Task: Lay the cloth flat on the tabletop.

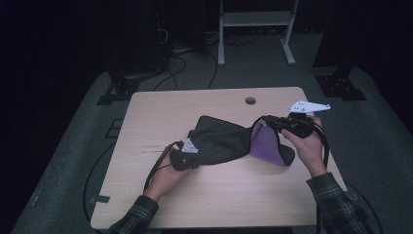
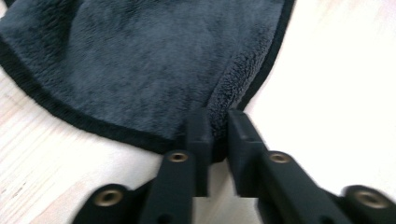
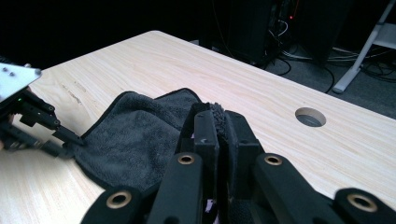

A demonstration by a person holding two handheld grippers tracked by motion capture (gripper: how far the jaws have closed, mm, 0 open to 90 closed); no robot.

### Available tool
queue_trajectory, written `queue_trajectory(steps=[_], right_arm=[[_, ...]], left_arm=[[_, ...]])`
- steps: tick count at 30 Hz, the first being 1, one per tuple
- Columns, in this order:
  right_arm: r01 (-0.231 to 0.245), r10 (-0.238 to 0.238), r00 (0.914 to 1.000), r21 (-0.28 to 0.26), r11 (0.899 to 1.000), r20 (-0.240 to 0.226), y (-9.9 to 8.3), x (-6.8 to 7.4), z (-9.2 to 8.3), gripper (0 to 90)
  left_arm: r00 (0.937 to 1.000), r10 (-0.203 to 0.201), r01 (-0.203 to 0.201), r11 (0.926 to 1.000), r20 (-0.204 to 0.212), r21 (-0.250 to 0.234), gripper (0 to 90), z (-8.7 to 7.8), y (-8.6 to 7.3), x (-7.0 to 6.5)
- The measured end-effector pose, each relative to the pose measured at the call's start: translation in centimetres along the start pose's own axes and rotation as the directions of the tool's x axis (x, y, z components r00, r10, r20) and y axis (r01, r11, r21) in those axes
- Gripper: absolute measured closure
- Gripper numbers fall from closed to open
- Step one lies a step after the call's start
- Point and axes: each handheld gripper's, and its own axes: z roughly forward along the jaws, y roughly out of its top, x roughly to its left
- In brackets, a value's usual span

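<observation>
Your left gripper [image 1: 187, 157] sits low at the near-left corner of the dark grey towel [image 1: 221, 141], and in the left gripper view its jaws pinch the black-bound hem of the towel [image 2: 140, 60] right at that corner, pads pressed on a small fold of pile, so you have it clamped. The cloth lies rumpled across the middle of the light wooden table [image 1: 160, 112], one part flat, the rest rising toward your right side. There the towel's purple underside [image 1: 265, 142] shows where the fabric is turned over and lifted. Your right gripper [image 1: 272, 122] is clenched on the far-right edge of the cloth; in the right gripper view you see the nap squeezed tight between its jaws [image 3: 218, 126], with the left gripper [image 3: 70, 137] at the opposite corner farther off. By the look of it, you are at the stage of having both ends secured, ready to spread or fold the towel. The next move calls for drawing the two corners apart evenly and lifting together, so that the twisted purple side untwists and the hem does not slip from the left pinch, which is shallow. Keep the trailing cable [image 1: 156, 168] clear of the cloth. As for containers, there are none on the table; the round grommet hole [image 1: 250, 101] at the far edge is only a pass-through and holds nothing.
</observation>
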Motion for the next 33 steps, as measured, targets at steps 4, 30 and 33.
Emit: queue_trajectory(steps=[4, 30, 33], right_arm=[[0.002, -0.002, 1.0, 0.0, 1.0, 0.001, 0.0, 0.0, 0.0, 83.7], [-0.01, 0.017, 0.9962, -0.081, 0.997, 0.086, 5.4, -3.7, 0.1, 83.8], [-0.015, 0.027, 0.994, -0.116, 0.993, 0.106, 6.8, -4.7, -0.1, 83.8]], left_arm=[[0.997, -0.072, 0.072, 0.9974, 0.03, 0.003, 84.3, 0.0, 0.1, 0.7], [0.9489, -0.313, 0.253, 0.8303, -0.041, -0.497, 85.0, -12.4, 7.7, 9.9], [0.944, -0.325, 0.246, 0.8109, -0.059, -0.531, 85.0, -13.3, 9.1, 11.1]])
